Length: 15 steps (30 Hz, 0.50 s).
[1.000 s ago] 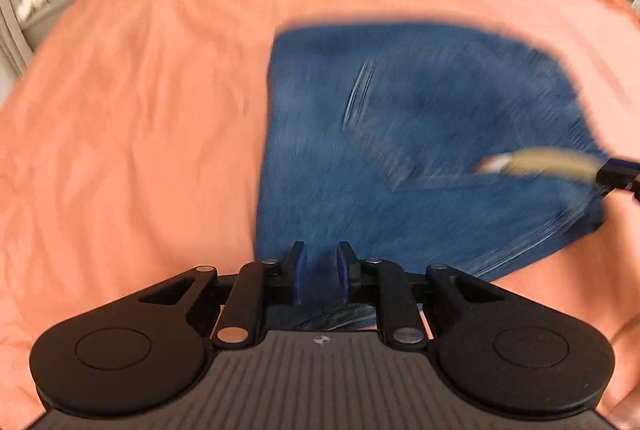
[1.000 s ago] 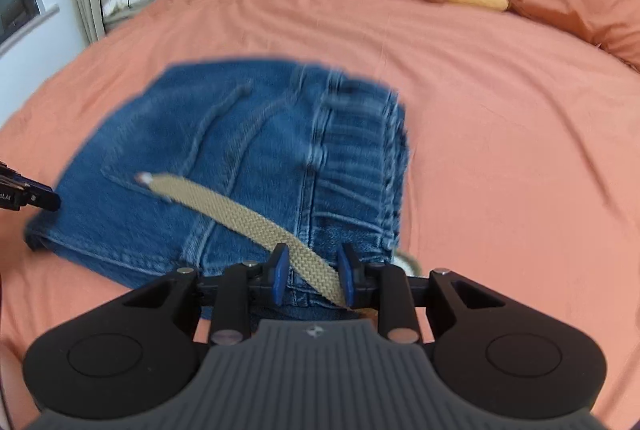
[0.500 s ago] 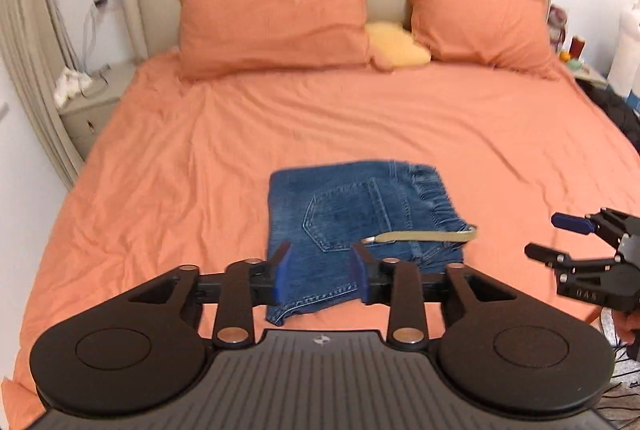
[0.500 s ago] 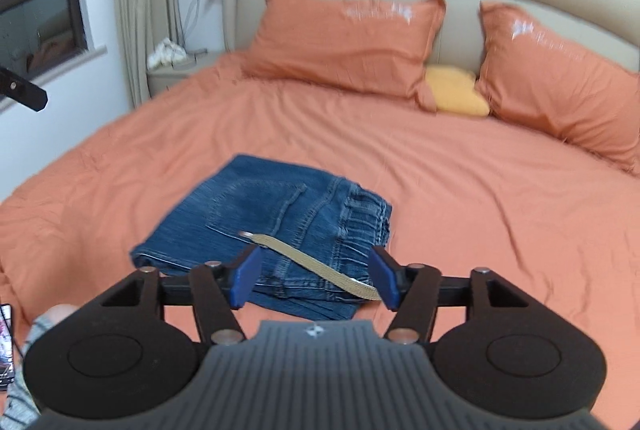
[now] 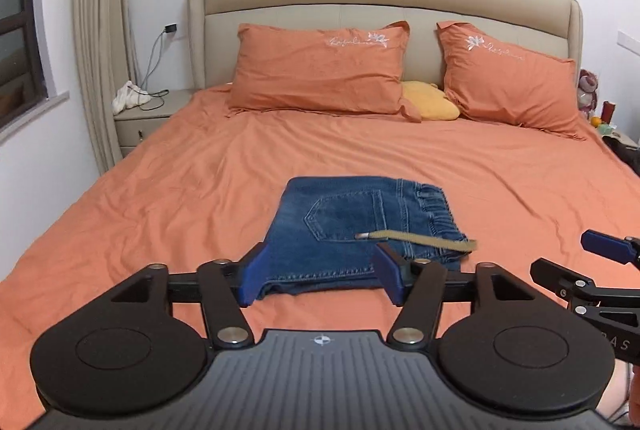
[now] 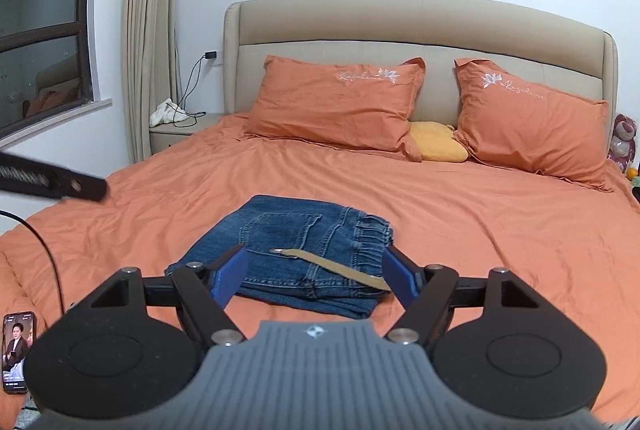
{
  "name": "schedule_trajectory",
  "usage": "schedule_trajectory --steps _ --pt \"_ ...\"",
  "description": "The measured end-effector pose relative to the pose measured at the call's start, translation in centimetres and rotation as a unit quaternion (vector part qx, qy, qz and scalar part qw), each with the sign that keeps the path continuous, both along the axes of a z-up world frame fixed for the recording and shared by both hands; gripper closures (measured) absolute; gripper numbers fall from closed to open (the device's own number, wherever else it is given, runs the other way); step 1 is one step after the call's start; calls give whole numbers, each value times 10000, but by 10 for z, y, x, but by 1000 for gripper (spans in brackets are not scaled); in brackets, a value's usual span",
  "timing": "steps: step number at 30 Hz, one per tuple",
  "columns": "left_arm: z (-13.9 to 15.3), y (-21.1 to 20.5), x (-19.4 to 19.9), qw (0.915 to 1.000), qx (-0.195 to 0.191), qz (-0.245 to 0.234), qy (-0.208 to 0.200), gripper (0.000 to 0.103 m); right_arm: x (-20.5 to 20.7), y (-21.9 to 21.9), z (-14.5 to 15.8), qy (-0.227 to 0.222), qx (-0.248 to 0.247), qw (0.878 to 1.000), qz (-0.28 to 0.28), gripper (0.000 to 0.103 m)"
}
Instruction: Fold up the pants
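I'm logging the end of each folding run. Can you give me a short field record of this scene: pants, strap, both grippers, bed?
pants: jeans folded into a compact stack, back pocket up, flat on the bed
strap: tan strap lying loose across the jeans
left gripper: jaws opening, nothing between them, clear of the jeans
right gripper: jaws opening, nothing between them, clear of the jeans
bed: orange sheet, two orange pillows at the headboard

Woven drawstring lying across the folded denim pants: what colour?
Khaki-tan drawstring, clearest in the right wrist view.
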<state>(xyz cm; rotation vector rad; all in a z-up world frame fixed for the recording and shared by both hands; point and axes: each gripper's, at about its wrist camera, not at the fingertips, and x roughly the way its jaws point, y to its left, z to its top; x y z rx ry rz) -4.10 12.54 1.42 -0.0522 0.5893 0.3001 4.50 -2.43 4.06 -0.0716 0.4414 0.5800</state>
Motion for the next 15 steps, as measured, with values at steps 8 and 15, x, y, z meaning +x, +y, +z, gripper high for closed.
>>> schedule_trajectory --steps 8,15 --pt "-37 -11 15 9985 -107 86 524 28 -1 11 -24 136 -109 9997 -144 31" --pt "-62 -16 31 9956 -168 104 914 28 15 27 -44 354 -265 9990 -98 31"
